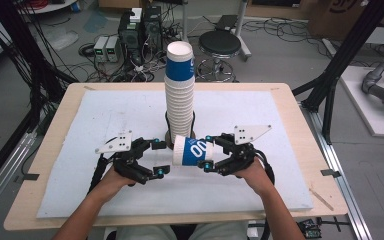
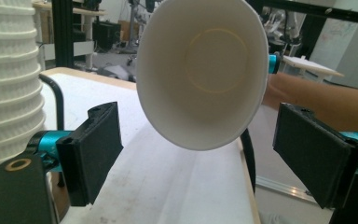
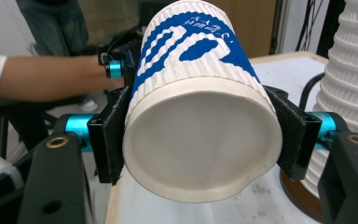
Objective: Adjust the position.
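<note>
Closest to the lens in the right gripper view, the flat white base of a paper cup [image 3: 200, 144] takes up the centre of the frame, with blue print on its ribbed wall above. Both black pads of the right gripper [image 3: 200, 140] press against the cup's sides near that base, so the cup is clamped and lies on its side.

From the high view, the same cup [image 1: 192, 150] sits just below the middle of the frame, its open rim turned toward the left of the picture and its base held in the right gripper [image 1: 209, 151]. It hangs above the pale blue mat [image 1: 105, 115], right in front of the foot of the tall stack of cups [image 1: 180, 95] that rises up the centre of the frame.

Facing it from the left, the left gripper [image 1: 162, 157] stands with its jaws spread, nothing between the pads, just short of the cup's rim. Its own view looks straight into the cup's white mouth [image 2: 203, 74] at top centre, while its pads [image 2: 95, 149] sit low at either side, clear of the rim.

Beneath the mat, the wooden table [image 1: 300, 130] shows as a light border.
</note>
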{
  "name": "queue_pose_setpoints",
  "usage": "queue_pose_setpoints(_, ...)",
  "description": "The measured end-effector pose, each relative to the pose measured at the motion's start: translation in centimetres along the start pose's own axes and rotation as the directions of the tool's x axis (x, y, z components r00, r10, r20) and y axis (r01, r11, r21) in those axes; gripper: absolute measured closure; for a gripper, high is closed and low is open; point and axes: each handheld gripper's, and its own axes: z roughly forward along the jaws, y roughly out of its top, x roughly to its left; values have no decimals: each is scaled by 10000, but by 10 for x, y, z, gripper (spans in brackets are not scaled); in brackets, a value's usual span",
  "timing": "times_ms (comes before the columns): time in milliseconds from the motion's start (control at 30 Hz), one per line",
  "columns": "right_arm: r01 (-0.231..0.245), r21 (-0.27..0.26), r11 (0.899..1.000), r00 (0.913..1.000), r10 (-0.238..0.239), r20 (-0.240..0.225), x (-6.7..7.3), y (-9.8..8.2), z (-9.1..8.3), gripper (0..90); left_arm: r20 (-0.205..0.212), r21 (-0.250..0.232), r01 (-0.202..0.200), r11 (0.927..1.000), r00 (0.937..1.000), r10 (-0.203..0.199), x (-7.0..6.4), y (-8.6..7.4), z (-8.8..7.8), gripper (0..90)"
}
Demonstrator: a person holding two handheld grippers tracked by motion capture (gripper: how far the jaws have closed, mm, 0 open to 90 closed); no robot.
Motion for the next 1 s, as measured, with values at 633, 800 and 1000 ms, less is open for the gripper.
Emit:
queue_pose_setpoints(633, -313, -551, 9980, 9957, 263, -893, -1, -14, 14, 312, 872, -281, 123, 9995, 9961, -98, -3, 4, 17, 177)
queue_pose_setpoints(800, -156, -260, 9995, 9956, 132, -928, 0, -14, 14, 319, 918, -187, -153, 9997, 9956, 169, -2, 6, 15, 261)
queue_pose_setpoints(1000, -101, 75, 9999, 9963, 107, -858, 2, -13, 14, 313, 843, 231, -425, 9988, 9956, 405, -4, 12, 14, 299)
